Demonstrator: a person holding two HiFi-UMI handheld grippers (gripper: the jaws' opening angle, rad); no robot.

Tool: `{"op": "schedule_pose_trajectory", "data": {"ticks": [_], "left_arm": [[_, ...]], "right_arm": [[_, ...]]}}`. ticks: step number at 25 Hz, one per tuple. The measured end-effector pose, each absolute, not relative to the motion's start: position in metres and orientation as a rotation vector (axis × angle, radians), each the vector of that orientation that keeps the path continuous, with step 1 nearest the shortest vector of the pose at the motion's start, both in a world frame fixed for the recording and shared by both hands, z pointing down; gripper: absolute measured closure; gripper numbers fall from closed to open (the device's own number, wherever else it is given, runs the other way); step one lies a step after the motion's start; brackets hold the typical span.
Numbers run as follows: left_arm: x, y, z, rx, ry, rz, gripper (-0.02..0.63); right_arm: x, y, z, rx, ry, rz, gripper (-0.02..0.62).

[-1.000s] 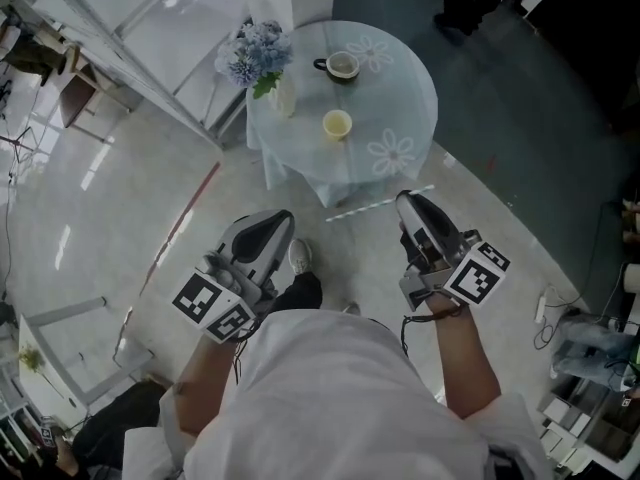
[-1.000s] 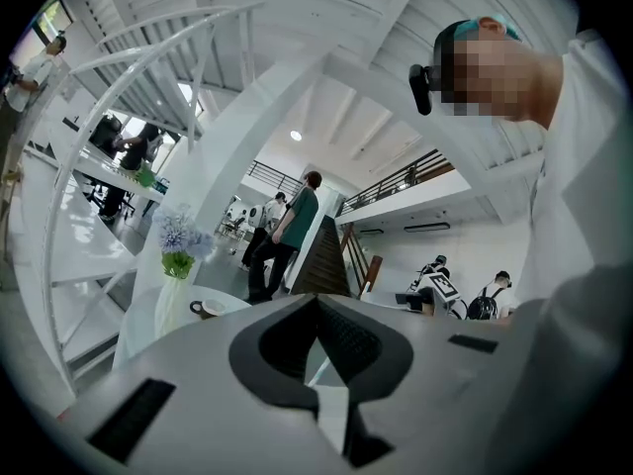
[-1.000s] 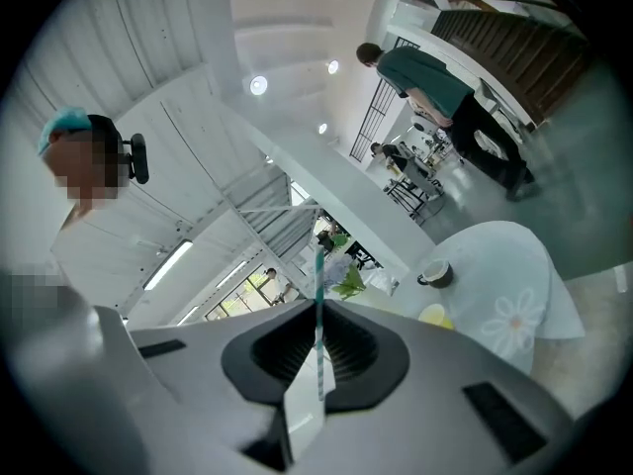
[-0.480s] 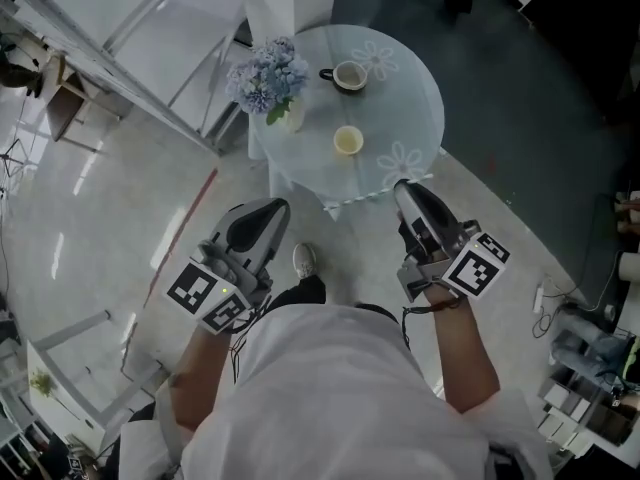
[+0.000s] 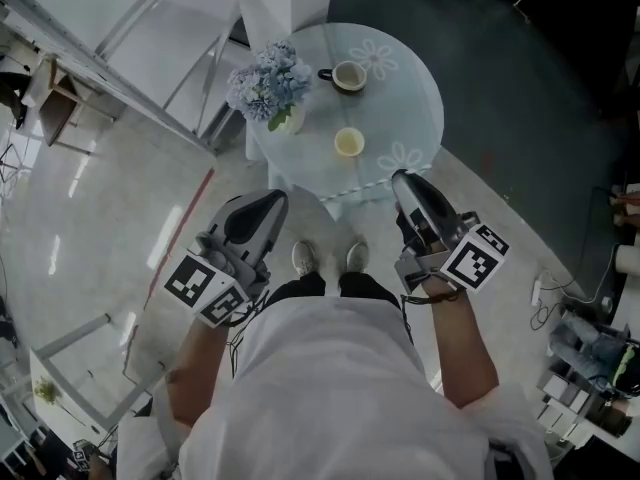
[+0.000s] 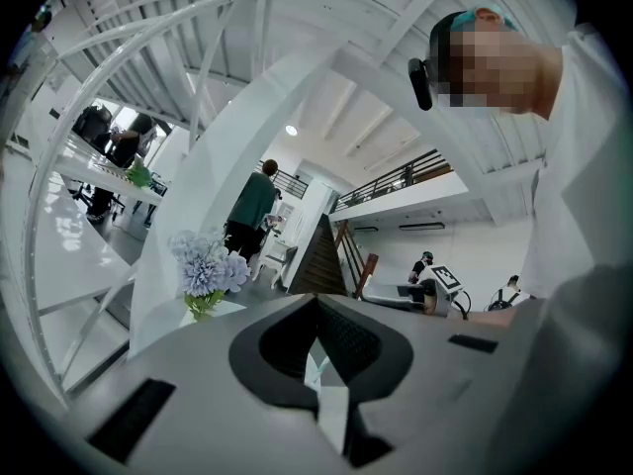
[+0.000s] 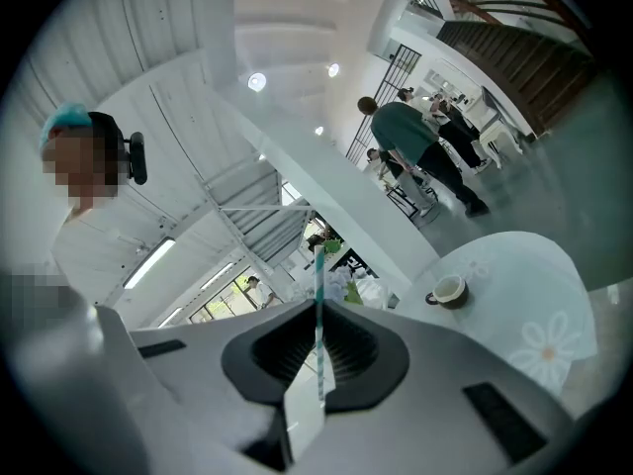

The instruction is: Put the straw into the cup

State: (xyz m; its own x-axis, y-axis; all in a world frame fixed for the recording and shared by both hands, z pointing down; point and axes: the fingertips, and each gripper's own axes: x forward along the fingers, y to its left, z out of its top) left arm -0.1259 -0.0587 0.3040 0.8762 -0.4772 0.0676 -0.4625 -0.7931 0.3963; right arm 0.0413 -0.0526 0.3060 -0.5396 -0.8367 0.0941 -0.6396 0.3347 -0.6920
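One thin straw [image 7: 318,275], teal-and-white stripes, pinched between jaws of right gripper [image 7: 317,317]

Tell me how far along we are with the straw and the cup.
Done: the straw is picked up, pinched in the right tongs.
In hand: both tongs are by the near edge of the round table. The left tongs hold nothing.
Left: put the straw into a cup. Neither the yellow cup nor the mug has one.
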Motion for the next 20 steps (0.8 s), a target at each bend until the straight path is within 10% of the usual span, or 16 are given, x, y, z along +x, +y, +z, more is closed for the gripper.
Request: {"op": "schedule_pose_trajectory", "data": {"ticks": [20], "left_arm": [[-0.087, -0.094, 0.327, 2.569, -0.791, 0.001, 0.584]], "right_arm": [[0.076, -0.11, 0.329, -1.249, 2.385, -1.081, 0.557]]}}
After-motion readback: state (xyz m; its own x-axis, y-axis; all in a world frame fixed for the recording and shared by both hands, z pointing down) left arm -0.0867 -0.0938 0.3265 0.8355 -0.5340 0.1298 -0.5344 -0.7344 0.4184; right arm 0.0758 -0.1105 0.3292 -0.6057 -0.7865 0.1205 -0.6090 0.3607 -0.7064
